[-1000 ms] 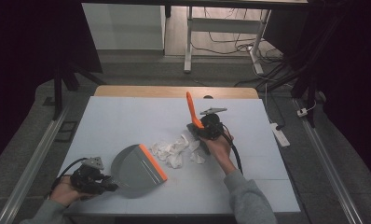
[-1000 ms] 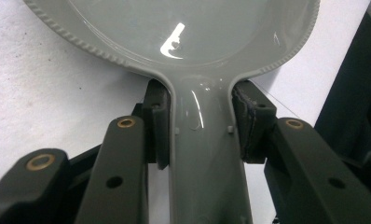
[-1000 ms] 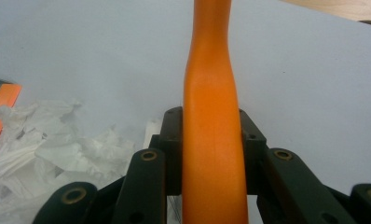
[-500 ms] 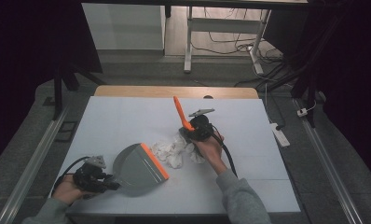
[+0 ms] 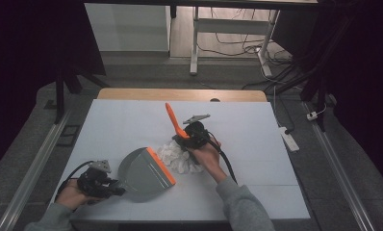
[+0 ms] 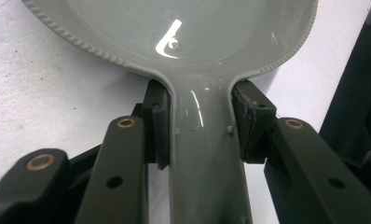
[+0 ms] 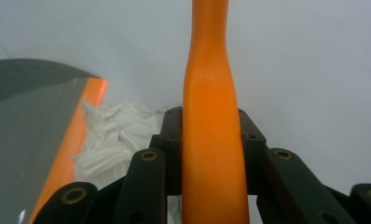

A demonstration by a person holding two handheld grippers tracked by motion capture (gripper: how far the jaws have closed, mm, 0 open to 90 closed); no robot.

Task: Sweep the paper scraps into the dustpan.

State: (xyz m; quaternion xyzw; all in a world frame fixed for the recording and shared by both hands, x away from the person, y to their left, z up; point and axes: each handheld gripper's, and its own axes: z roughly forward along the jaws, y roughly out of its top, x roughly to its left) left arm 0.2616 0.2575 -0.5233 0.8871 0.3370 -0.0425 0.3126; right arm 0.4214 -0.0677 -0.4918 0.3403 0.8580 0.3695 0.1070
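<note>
Paper scraps lie heaped mid-table, touching the dustpan's orange lip, on your brush side. Your right gripper, clamped on the brush's handle, is nearer; your left gripper pinches the dustpan's handle.

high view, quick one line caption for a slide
Left gripper holds a grey dustpan; right gripper sweeps white scraps with an orange-handled brush.

The left gripper clamps the grey dustpan by its handle — crumpled white paper lies just beyond the orange lip, under the right gripper — gripping an orange brush handle.
</note>
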